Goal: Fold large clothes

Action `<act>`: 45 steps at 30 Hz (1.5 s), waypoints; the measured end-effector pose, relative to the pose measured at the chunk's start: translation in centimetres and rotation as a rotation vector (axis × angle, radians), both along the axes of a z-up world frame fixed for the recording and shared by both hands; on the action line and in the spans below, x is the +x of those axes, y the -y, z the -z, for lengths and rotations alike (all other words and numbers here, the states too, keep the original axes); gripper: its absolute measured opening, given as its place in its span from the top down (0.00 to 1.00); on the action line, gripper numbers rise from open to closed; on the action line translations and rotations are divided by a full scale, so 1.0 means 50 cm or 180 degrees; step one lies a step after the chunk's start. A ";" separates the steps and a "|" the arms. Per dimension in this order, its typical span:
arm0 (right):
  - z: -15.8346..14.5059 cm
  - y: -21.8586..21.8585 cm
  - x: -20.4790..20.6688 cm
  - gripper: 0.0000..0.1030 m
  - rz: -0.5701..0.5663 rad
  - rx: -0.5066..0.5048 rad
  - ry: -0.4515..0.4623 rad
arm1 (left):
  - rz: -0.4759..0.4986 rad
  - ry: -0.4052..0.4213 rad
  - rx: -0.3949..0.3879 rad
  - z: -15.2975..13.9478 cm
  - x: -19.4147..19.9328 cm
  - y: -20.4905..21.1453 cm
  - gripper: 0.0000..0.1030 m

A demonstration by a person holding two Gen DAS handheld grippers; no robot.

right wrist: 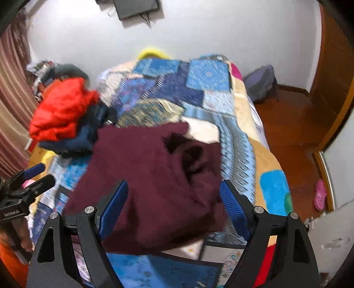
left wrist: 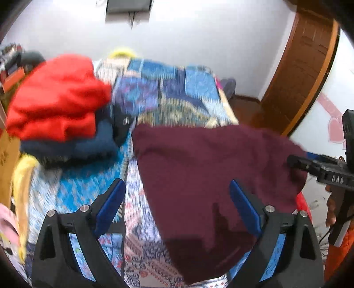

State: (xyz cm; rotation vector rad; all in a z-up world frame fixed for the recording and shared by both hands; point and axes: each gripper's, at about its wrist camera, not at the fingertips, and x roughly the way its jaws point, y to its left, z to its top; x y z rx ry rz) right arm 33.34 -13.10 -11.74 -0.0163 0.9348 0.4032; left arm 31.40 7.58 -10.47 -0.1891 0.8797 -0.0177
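Maroon cloth (left wrist: pixel 210 177) is spread in a folded heap on the bed (right wrist: pixel 272 183), near its foot edge, over a blue patchwork quilt (right wrist: pixel 194 84). In the right wrist view the cloth (right wrist: pixel 154 177) is seen rumpled, with a dark fold near its upper right part. Nothing is gripped by either tool.

The left tongs (left wrist: pixel 177 206) are held wide open above the cloth's left edge; its blue pads (left wrist: pixel 110 206) stand apart, with the quilt seen under one and the maroon cloth under the other. No fabric is pressed between them. The right tongs (right wrist: pixel 174 206) are also held wide open, over the near part of the cloth, with its pads (right wrist: pixel 232 206) clear of the fabric on both sides. Each tool is seen from the other's camera: the right tongs (left wrist: pixel 298 162) at the cloth's right edge, the left tongs (right wrist: pixel 41 175) at the far left, beside the bed.

A pile of clothes lies to the left of the maroon cloth: a red garment (left wrist: pixel 57 97) on top of a dark blue one (left wrist: pixel 73 146). Beyond the bed a white wall (right wrist: pixel 210 28) is seen, with a dark screen (right wrist: pixel 137 8) mounted high. A wooden door (left wrist: pixel 305 73) and a wooden floor (right wrist: pixel 287 124) are seen to the right, and a pink shoe (right wrist: pixel 320 195) lies on the floor.
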 end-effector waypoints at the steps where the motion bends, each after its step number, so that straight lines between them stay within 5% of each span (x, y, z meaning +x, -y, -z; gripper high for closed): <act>1: 0.009 0.011 0.003 0.20 0.0012 0.0004 -0.0050 | 0.0024 -0.0101 0.0000 0.021 0.003 0.001 0.08; 5: 0.048 0.068 0.013 0.17 0.0067 0.0325 -0.0365 | 0.0101 -0.0318 0.0178 0.088 0.004 0.023 0.08; 11: 0.098 0.095 0.009 0.13 0.0111 0.0494 -0.0608 | 0.0122 -0.0420 -0.0048 0.134 -0.014 0.011 0.03; 21: 0.033 0.061 0.043 0.10 0.0041 0.0445 -0.0528 | 0.0004 -0.0328 -0.0051 0.084 0.027 -0.024 0.03; 28: 0.056 0.053 0.112 0.10 0.0097 0.0507 -0.0726 | 0.0023 -0.0516 -0.0432 0.090 0.092 -0.082 0.03; 35: 0.137 0.089 0.153 0.03 0.0022 0.0968 -0.1297 | 0.0264 -0.1003 -0.1000 0.184 0.139 -0.081 0.03; 40: 0.173 0.087 0.181 0.00 -0.0130 0.1201 -0.1605 | 0.0225 -0.1155 -0.1597 0.235 0.168 -0.090 0.03; 45: 0.192 0.063 0.209 0.00 -0.0269 0.1343 -0.1841 | 0.0186 -0.1215 -0.1875 0.264 0.193 -0.089 0.03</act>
